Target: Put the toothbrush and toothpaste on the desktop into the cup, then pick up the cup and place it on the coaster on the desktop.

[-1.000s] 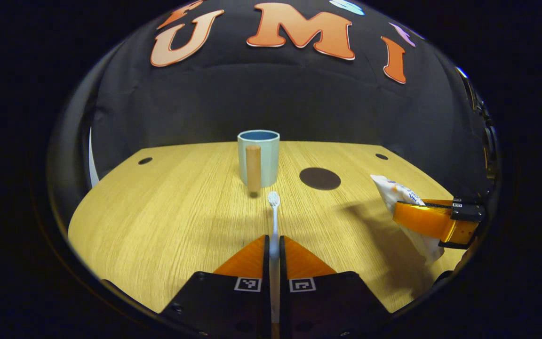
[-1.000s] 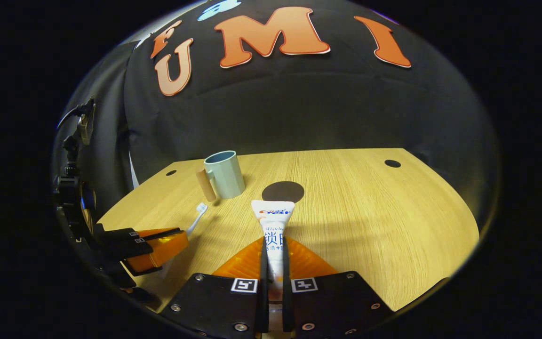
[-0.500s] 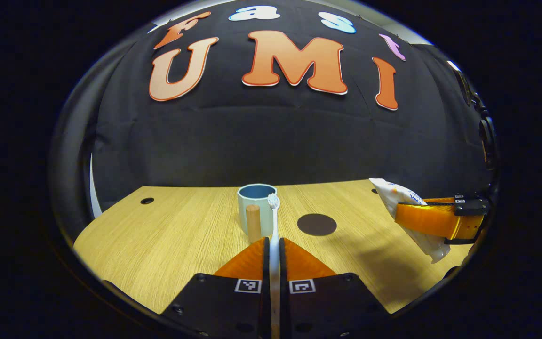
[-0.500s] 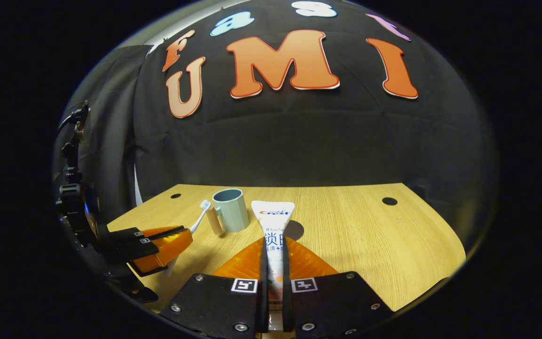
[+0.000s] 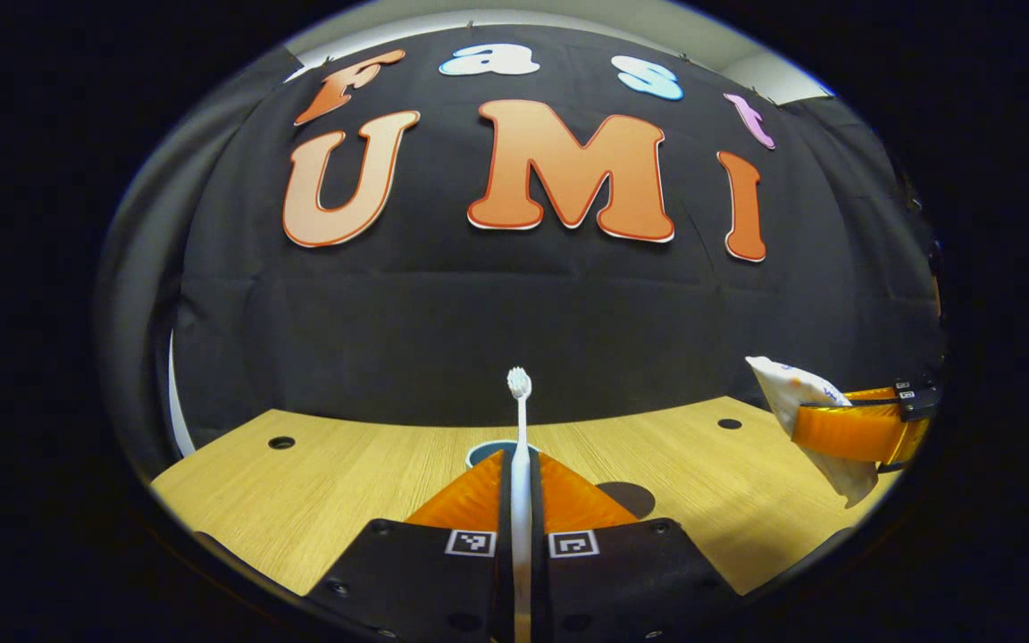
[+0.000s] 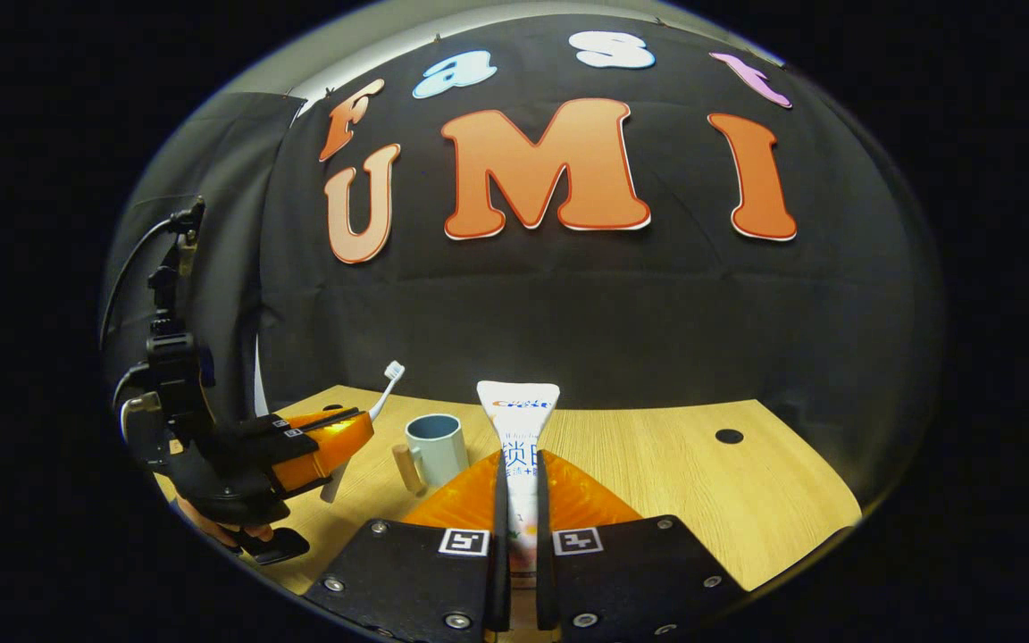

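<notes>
The wooden desktop [image 6: 657,473] spreads across the lower part of both views, its far edge meeting the black cloth wall, with small dark round holes [image 6: 729,436] near its corners. In the left gripper view the left gripper [image 5: 521,473] sits at six o'clock, its two fingers clenched on the handle of the white toothbrush [image 5: 520,420], which stands upright with the bristle head up at twelve o'clock from the fingers, raised against the cloth wall. Just behind the fingertips, the rim of the pale blue cup [image 5: 481,455] peeks out on the desktop, and the dark round coaster [image 5: 626,497] lies at about three o'clock from the cup, partly hidden by the gripper's body. At roughly three o'clock in that view the right gripper [image 5: 849,429] is held above the desktop, grasping the toothpaste. In the right gripper view the right gripper [image 6: 519,482] at six o'clock is clamped on the white toothpaste [image 6: 517,429] tube, whose flat crimped end points up. The cup [image 6: 436,446] stands on the desktop at about ten o'clock from those fingers, its wooden handle [image 6: 406,469] on its nine o'clock side. Farther toward nine o'clock the left gripper [image 6: 322,444] holds the toothbrush [image 6: 380,393] tilted, head upward, above the desktop and apart from the cup.
</notes>
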Motion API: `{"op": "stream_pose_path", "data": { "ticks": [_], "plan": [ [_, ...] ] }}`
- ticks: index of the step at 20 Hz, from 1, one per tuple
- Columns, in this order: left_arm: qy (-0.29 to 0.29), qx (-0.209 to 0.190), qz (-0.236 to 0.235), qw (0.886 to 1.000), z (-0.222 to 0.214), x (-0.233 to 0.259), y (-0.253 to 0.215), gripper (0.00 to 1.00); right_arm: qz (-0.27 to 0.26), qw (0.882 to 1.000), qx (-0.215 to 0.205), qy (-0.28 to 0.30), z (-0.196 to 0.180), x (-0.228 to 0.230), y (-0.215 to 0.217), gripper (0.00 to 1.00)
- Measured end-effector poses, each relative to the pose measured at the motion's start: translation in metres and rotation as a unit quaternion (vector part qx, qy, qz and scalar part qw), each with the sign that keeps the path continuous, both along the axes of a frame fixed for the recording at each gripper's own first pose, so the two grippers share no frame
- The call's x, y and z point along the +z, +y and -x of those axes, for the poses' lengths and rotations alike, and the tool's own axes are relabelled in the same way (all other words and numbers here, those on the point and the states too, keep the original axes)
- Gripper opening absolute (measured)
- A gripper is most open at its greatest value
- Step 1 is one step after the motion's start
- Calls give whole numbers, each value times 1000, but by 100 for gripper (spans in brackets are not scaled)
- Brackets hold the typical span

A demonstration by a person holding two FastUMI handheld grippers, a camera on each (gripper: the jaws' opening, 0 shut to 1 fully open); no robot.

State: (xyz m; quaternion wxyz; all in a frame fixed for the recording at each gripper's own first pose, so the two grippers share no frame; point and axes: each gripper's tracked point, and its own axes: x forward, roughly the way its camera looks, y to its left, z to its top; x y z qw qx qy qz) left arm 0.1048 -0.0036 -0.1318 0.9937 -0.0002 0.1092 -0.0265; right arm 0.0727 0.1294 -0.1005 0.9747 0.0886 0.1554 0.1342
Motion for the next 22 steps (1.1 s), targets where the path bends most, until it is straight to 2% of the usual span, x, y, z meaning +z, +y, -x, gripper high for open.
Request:
{"op": "stream_pose_path", "data": {
  "ticks": [3,8,13,19,22],
  "plan": [
    [-14,-11,29,999,-19,3,-1,7,3,1000,-8,-20,-3,14,-7,12],
    [-53,0,41,998,-52,14,14,7,1,999,-17,-44,-10,32,-18,12],
    [-110,-6,56,992,-88,32,28,7,14,998,-31,-51,-20,27,-30,12],
    [-118,-32,76,990,-127,26,24,7,16,998,-45,-50,-31,21,-45,12],
    [-99,-79,83,988,-138,12,10,6,17,998,-49,-42,-33,14,-51,12]
  ]
}}
